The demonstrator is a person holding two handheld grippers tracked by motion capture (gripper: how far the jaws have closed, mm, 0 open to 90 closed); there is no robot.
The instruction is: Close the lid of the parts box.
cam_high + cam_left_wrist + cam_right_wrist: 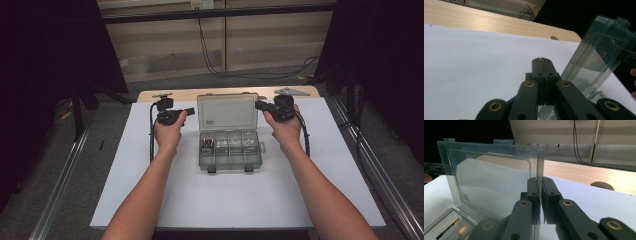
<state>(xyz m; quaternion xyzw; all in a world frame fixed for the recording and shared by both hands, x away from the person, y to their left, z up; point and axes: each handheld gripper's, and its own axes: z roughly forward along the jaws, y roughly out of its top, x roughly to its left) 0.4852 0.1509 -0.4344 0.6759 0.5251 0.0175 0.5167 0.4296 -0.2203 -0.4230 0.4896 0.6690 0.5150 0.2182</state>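
A clear grey plastic box (230, 149) lies mid-table on the white sheet, open. Its lid (228, 113) stands upright at the far edge, hinged there, with a small label on the inside face and two latch tabs along its top. The base is split into two rows of small compartments; the far-left one holds small dark and brassy parts (207, 145), the others look bare

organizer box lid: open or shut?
Open. The clear lid stands upright behind the compartment tray, whose cells lie uncovered. The right tool is shut on the lid's edge.
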